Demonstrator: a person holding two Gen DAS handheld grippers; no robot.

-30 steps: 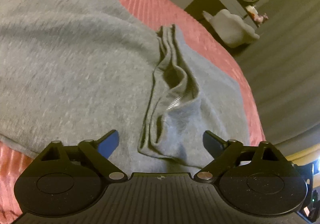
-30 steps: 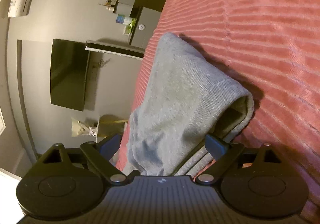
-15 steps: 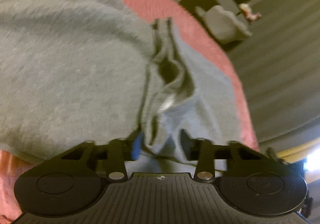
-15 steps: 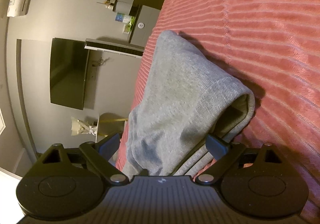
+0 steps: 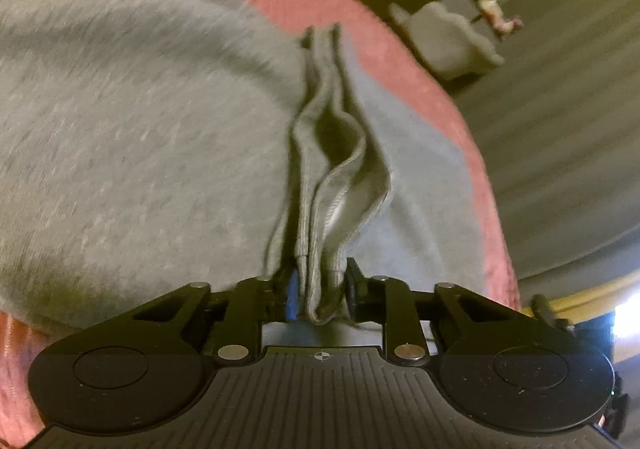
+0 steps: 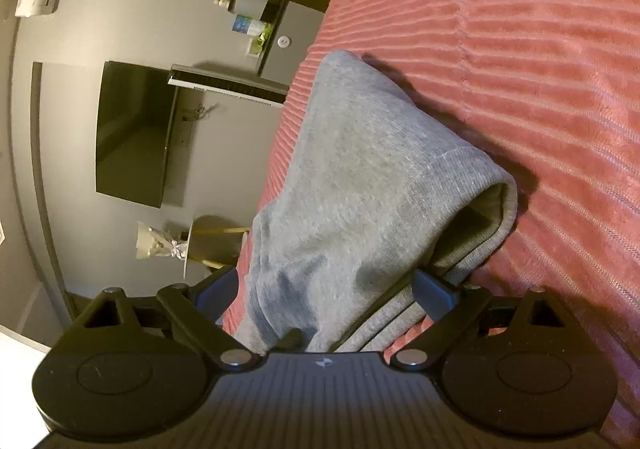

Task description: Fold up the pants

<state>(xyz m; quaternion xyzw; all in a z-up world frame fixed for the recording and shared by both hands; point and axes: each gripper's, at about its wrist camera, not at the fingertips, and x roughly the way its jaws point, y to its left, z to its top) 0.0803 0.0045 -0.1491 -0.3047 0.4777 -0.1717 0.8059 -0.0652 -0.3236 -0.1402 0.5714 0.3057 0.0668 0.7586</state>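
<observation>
A: Starting on our left, what's new? A second ago our left gripper (image 5: 322,295) stood wide over the grey pants (image 5: 140,137); now its jaws are closing, and a bunched ridge of hem layers (image 5: 320,249) is squeezed between the blue pad and the black one.

B: So we've got our pinch. The stacked edges run up from the fingers in a narrow fold, with a small pocket of slack gaping just above. The rest of the pants lies spread over the pink ribbed bedspread (image 5: 400,49), mostly to the left of the grip.

A: The view is a bit smeared, so we can't count the layers. We'd judge we caught several, but we wouldn't swear to all of them.

B: And on our right?

A: Nothing has changed there. Our right gripper (image 6: 326,291) is spread as wide as it was a second ago, and that hand hasn't moved. The other end of the pants (image 6: 360,177) lies between its fingers, a ribbed cuff (image 6: 496,205) curling open toward the right finger, but neither pad presses on the cloth.

B: Then one corner is secured and the other isn't. We reckon the right jaws must shut on that end before we can lift and carry the cloth over for a fold.

A: Agreed. Lifting one-handed would likely drag the pants askew on the bedspread.
</observation>
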